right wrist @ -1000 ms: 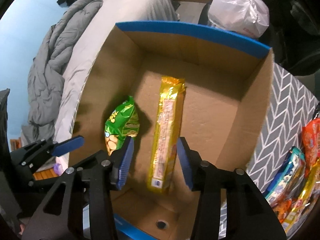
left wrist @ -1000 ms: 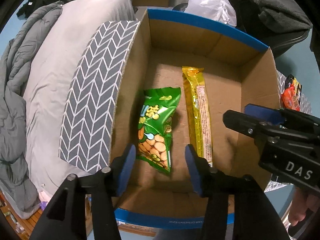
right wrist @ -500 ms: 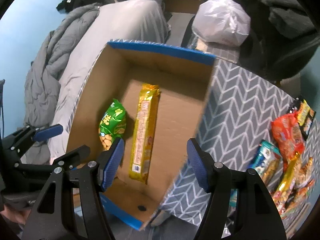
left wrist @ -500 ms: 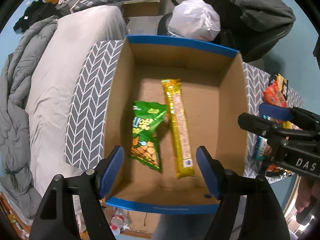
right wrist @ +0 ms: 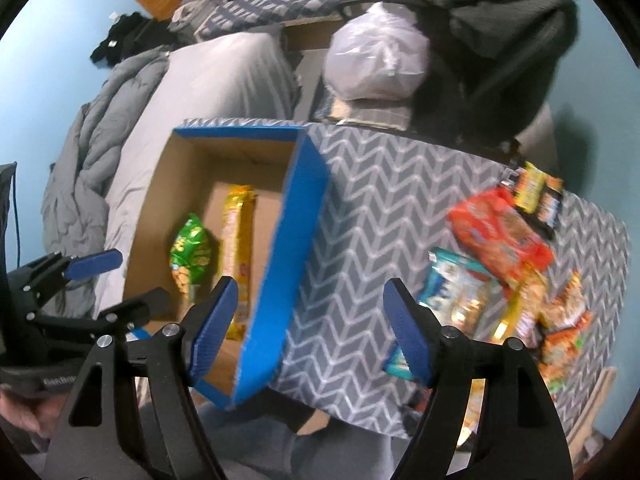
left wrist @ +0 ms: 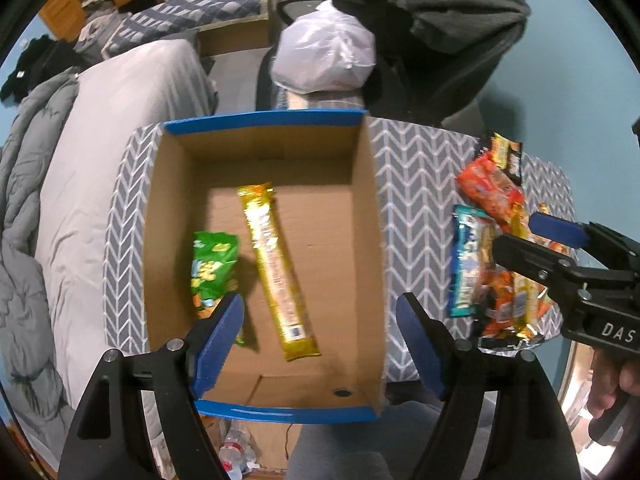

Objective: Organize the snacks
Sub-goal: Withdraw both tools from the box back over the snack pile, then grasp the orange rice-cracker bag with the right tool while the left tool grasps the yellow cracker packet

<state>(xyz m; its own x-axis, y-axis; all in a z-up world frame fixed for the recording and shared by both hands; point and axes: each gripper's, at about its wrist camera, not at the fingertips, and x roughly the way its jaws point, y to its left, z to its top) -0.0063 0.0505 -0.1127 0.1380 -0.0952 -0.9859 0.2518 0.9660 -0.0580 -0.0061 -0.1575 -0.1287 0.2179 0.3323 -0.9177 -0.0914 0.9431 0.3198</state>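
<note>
The left gripper is hanging above the near end of the cardboard box with its blue pads spread wide and nothing between them; a second ago those pads were much closer together and low inside the box, right beside the green snack bag. It has been lifting away, so the whole box is now showing beneath it. The right gripper is also standing wide apart and empty, and it has been swinging off to the right: a second ago it was straddling the long gold packet inside the box, whereas now it is hovering over the box's blue-edged right wall and the chevron cloth.

Both snacks are lying flat on the box floor, the green bag to the left and the gold packet just beside it, running lengthwise; neither has shifted. The pile of loose snacks is sitting on the cloth to the right of the box, well apart from it, and it is now filling much more of the right wrist view. Behind the box, a white plastic bag is resting, and a grey duvet is bunched at the left.
</note>
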